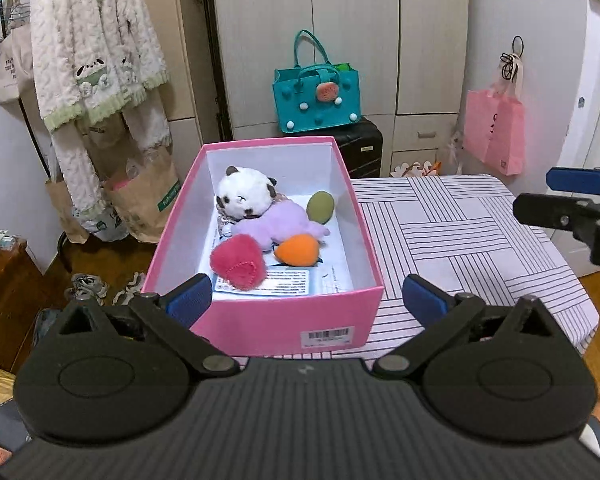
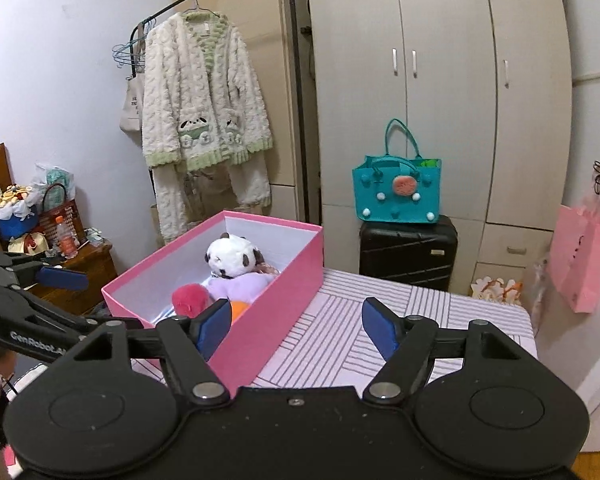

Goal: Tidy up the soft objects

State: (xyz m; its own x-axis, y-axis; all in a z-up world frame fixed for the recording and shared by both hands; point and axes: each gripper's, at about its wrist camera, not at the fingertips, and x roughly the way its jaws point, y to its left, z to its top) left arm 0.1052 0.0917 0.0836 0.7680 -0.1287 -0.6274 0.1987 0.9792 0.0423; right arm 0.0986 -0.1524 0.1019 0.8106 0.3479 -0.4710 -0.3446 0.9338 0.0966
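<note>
A pink box (image 1: 268, 320) stands open on the striped table cloth (image 1: 460, 232). Inside it lie a panda plush (image 1: 244, 196), a purple plush (image 1: 280, 224), a red plush (image 1: 238, 264), an orange plush (image 1: 298, 250) and an olive-green one (image 1: 320, 207), on printed paper. My left gripper (image 1: 305, 300) is open in front of the box's near end, its pads clear of the walls and holding nothing. My right gripper (image 2: 297, 328) is open and empty, over the cloth beside the box's (image 2: 268, 320) right wall. The panda plush (image 2: 232, 256) also shows in the right wrist view.
A teal bag (image 1: 316, 96) sits on a black suitcase (image 1: 360, 148) behind the table, before a wardrobe. A pink bag (image 1: 496, 132) hangs at right. A fleece robe (image 1: 92, 60) hangs on a rack at left, with paper bags (image 1: 140, 204) below it.
</note>
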